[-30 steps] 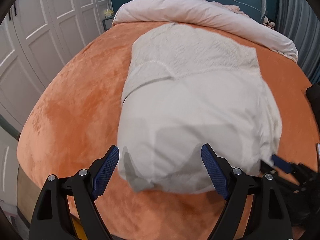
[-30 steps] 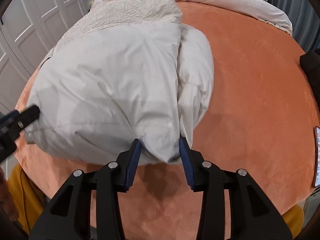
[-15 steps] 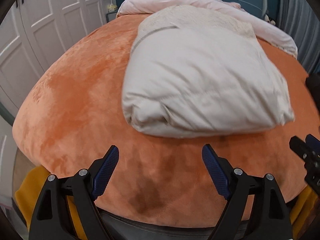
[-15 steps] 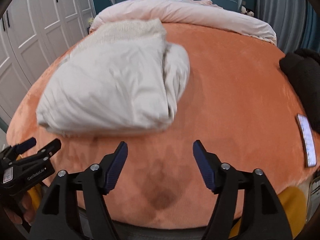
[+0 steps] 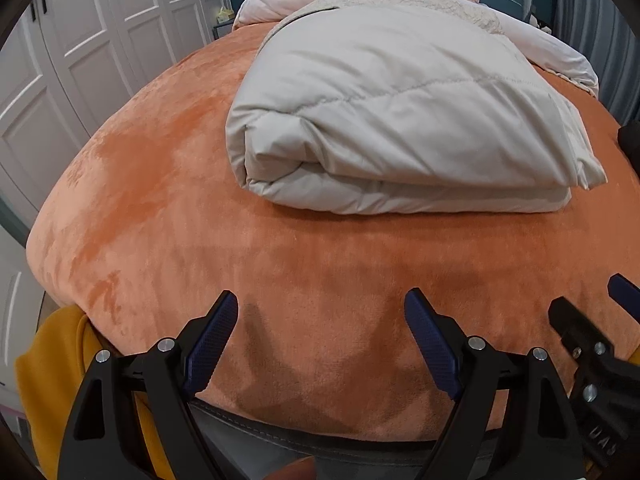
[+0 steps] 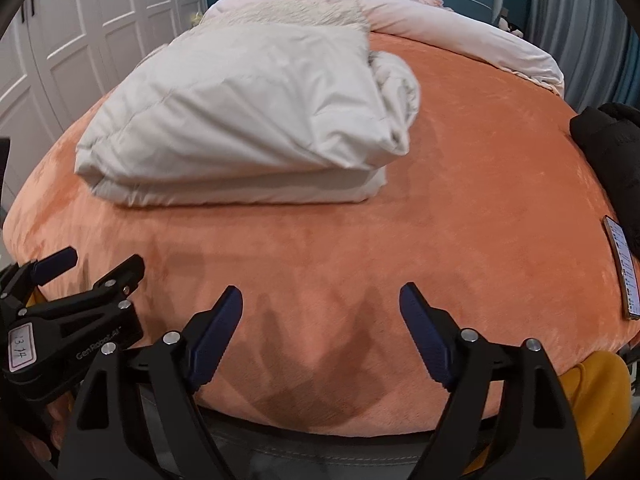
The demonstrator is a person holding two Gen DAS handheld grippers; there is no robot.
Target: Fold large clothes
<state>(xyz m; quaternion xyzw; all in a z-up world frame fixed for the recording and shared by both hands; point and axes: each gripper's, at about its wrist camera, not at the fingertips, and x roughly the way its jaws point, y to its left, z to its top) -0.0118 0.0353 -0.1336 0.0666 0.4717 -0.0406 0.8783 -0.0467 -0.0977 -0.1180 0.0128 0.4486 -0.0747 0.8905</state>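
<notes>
A puffy off-white padded garment (image 5: 400,120) lies folded into a thick bundle on the orange bed cover (image 5: 160,208); the right wrist view shows it too (image 6: 256,120). My left gripper (image 5: 322,304) hangs open over the bed's near edge, well short of the bundle, nothing between its fingers. My right gripper (image 6: 322,298) is beside it on the right, jaws still opening, empty, also clear of the garment. Each gripper shows at the edge of the other's view: right gripper (image 5: 588,320), left gripper (image 6: 84,272).
A pink duvet (image 6: 460,36) is piled at the headboard end. A black garment (image 6: 612,148) and a phone (image 6: 624,268) lie at the bed's right edge. White wardrobe doors (image 5: 80,40) stand to the left. Yellow fabric (image 5: 44,380) hangs below the near edge.
The right gripper let go of the garment's corner and opened wide. Both grippers pulled back toward the bed's near edge, and the folded bundle now lies free on the cover.
</notes>
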